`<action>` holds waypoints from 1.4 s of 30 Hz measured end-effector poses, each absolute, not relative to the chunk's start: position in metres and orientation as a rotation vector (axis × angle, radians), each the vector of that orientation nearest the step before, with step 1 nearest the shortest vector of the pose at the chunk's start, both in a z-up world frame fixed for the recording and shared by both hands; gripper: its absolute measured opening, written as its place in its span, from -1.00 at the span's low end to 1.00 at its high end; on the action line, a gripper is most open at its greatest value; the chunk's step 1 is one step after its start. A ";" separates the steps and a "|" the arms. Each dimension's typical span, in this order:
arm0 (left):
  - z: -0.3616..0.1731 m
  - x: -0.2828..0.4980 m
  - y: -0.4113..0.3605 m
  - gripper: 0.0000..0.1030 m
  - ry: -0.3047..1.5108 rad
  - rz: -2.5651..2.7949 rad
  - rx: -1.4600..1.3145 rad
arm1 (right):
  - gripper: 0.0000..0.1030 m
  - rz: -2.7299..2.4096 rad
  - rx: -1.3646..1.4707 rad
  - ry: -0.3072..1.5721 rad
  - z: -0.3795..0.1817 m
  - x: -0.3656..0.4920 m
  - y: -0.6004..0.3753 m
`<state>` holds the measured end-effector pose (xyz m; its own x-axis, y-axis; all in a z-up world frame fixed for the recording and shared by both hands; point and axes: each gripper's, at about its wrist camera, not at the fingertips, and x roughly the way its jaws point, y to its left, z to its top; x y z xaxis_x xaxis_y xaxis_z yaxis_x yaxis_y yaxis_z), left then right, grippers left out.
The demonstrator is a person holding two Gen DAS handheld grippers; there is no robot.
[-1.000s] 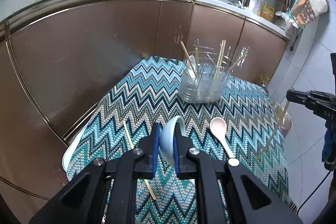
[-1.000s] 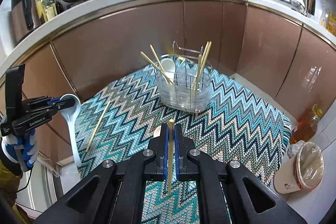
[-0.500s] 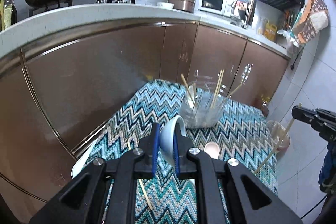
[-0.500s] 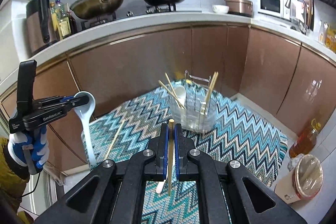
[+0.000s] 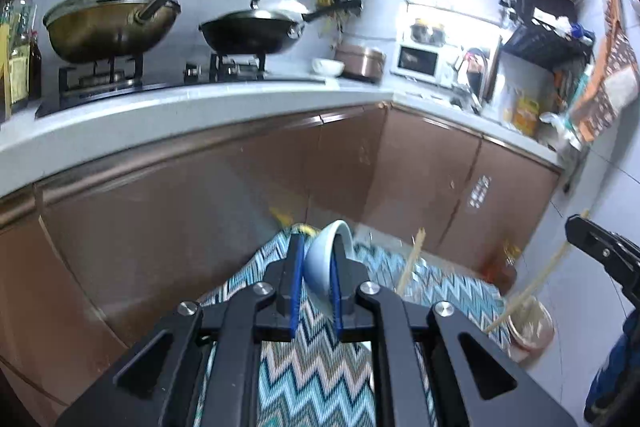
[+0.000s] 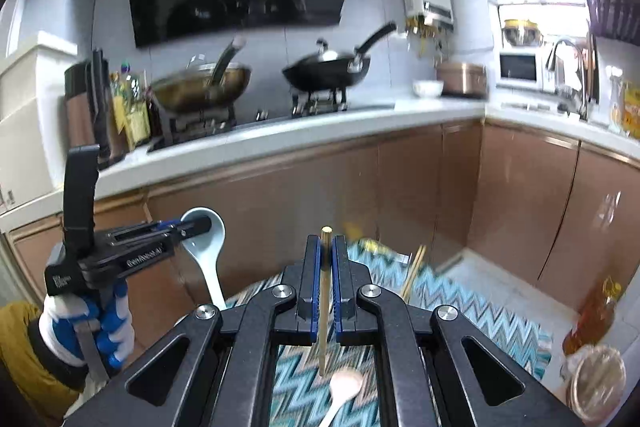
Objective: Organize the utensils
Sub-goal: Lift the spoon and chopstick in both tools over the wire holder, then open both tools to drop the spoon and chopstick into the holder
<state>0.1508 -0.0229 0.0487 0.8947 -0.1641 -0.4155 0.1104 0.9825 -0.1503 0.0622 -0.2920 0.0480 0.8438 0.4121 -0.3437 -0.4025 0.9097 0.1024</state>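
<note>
My left gripper [image 5: 317,247] is shut on a pale blue ceramic spoon [image 5: 325,263], held high above the zigzag-cloth table [image 5: 312,379]. In the right wrist view the same gripper [image 6: 192,227] holds the spoon [image 6: 208,251] by its bowl, handle hanging down. My right gripper [image 6: 327,247] is shut on a wooden chopstick [image 6: 325,291], held upright; it also shows at the right of the left wrist view [image 5: 532,287]. A pink spoon [image 6: 344,387] lies on the cloth below. Chopstick tips [image 6: 414,271] of the utensil holder poke up behind the fingers; the holder itself is hidden.
Brown cabinets [image 6: 400,195] and a white counter [image 6: 320,131] with two woks [image 6: 328,71] stand behind the table. An oil bottle [image 6: 592,315] and a lidded bin [image 6: 596,383] sit on the floor at right.
Both grippers have lifted and tilted upward with their utensils; the table and utensil holder have dropped toward the bottom of both views and the stove and hood have come into view.
</note>
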 end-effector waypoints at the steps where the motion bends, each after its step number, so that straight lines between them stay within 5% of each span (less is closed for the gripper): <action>1: 0.050 0.157 -0.026 -0.79 0.432 -0.133 -0.125 | -0.90 0.423 0.026 0.350 0.050 0.067 -0.293; 14: 0.002 0.280 -0.107 -0.79 0.389 0.000 -0.031 | -0.90 0.373 -0.001 0.314 0.010 0.183 -0.300; 29: -0.075 0.320 -0.145 -0.73 0.426 0.044 0.001 | -0.89 0.361 -0.007 0.417 -0.072 0.232 -0.307; 34: -0.073 0.314 -0.139 -0.60 0.441 -0.028 -0.049 | -0.48 0.356 0.003 0.429 -0.072 0.227 -0.310; 36: -0.061 0.305 -0.132 -0.41 0.433 -0.066 -0.080 | -0.41 0.350 0.006 0.420 -0.066 0.219 -0.311; 42: -0.018 0.260 -0.098 -0.31 0.409 -0.146 -0.109 | -0.41 0.342 0.005 0.351 -0.031 0.179 -0.317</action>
<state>0.2602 -0.0977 -0.0177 0.9073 -0.1628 -0.3877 0.1190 0.9837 -0.1347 0.1789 -0.3166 -0.0305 0.8824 0.3295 -0.3358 -0.3277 0.9426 0.0639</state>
